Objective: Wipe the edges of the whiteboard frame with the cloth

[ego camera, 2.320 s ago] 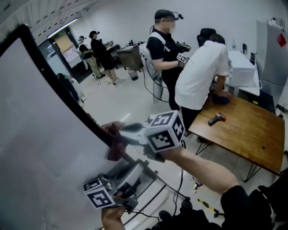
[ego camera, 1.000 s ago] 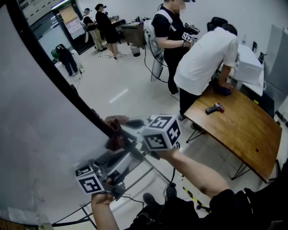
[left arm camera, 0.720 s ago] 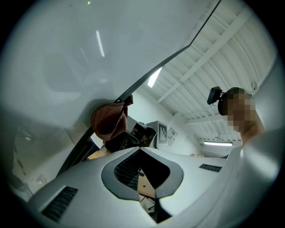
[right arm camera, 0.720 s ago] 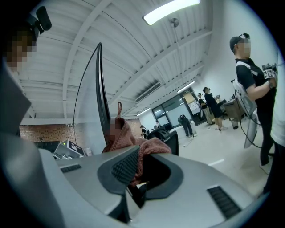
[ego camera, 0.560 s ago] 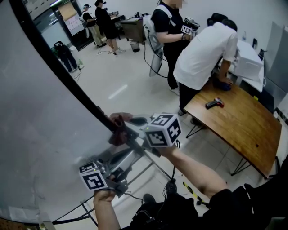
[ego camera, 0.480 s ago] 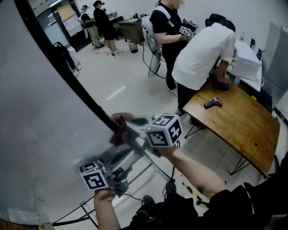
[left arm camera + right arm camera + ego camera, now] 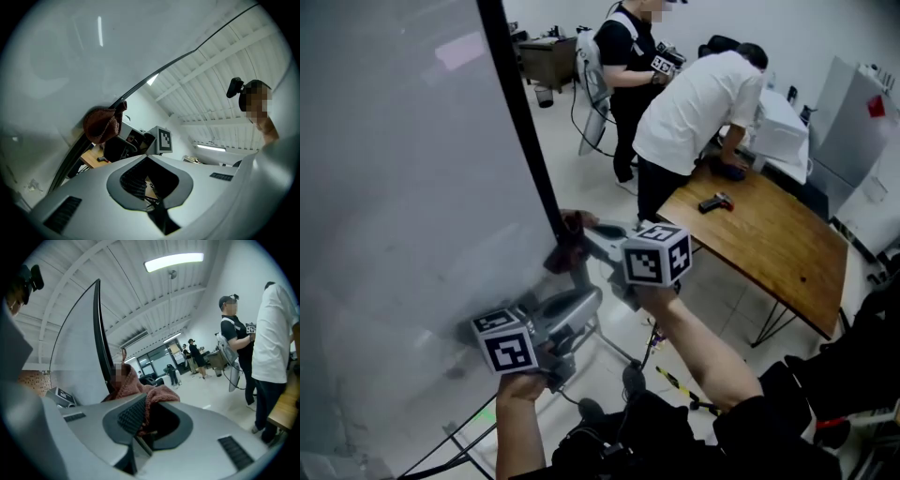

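The whiteboard (image 7: 403, 187) fills the left of the head view, and its black frame edge (image 7: 525, 122) runs steeply down to a reddish-brown cloth (image 7: 570, 242). My right gripper (image 7: 586, 239) is shut on the cloth and presses it against that edge. In the right gripper view the cloth (image 7: 140, 390) bunches between the jaws of the right gripper (image 7: 145, 411), with the frame (image 7: 101, 333) just behind it. My left gripper (image 7: 581, 307) hangs lower, beside the board's stand, shut on nothing. The left gripper view looks up past the left gripper (image 7: 149, 161) at the cloth (image 7: 103, 124) on the frame (image 7: 154, 77).
A wooden table (image 7: 769, 253) with a hand tool (image 7: 712, 202) stands to the right. One person (image 7: 694, 103) bends over it and another person (image 7: 623, 56) stands behind. The stand's metal legs (image 7: 614, 347) and a floor cable (image 7: 652, 337) lie below my grippers. White cabinets (image 7: 853, 141) are far right.
The head view has swung, so the frame now looks nearly upright. The right gripper still holds the cloth against the frame edge. The left gripper stays low by the stand.
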Demonstrator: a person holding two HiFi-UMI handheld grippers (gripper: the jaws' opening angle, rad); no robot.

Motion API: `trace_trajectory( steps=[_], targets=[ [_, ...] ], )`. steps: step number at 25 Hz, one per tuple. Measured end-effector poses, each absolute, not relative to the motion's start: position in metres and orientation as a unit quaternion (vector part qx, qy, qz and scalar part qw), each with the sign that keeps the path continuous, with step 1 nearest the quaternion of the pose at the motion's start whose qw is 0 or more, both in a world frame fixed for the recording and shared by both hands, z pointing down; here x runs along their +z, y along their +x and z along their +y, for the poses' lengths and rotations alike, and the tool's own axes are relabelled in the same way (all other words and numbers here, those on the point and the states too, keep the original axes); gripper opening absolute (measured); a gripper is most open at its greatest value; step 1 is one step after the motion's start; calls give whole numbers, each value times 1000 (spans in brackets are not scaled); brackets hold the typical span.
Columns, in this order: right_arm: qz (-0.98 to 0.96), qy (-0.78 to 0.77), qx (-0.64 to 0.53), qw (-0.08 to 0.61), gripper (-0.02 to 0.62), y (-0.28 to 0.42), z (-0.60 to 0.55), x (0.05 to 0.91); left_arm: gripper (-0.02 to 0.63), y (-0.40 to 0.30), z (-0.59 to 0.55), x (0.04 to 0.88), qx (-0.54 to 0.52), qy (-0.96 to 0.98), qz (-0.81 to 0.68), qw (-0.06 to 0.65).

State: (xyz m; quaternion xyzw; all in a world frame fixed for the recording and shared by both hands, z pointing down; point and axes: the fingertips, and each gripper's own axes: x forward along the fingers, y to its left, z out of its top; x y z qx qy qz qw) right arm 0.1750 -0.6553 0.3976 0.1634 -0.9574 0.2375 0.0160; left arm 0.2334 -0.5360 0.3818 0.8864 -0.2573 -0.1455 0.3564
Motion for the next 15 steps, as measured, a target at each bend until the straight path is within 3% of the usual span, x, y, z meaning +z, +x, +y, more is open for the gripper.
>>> trace_trajectory(
  steps=[15],
  targets=[
    [-924, 272, 264, -51, 46, 188, -638, 401, -14, 224, -501, 409, -94, 898, -217, 371]
  ],
)
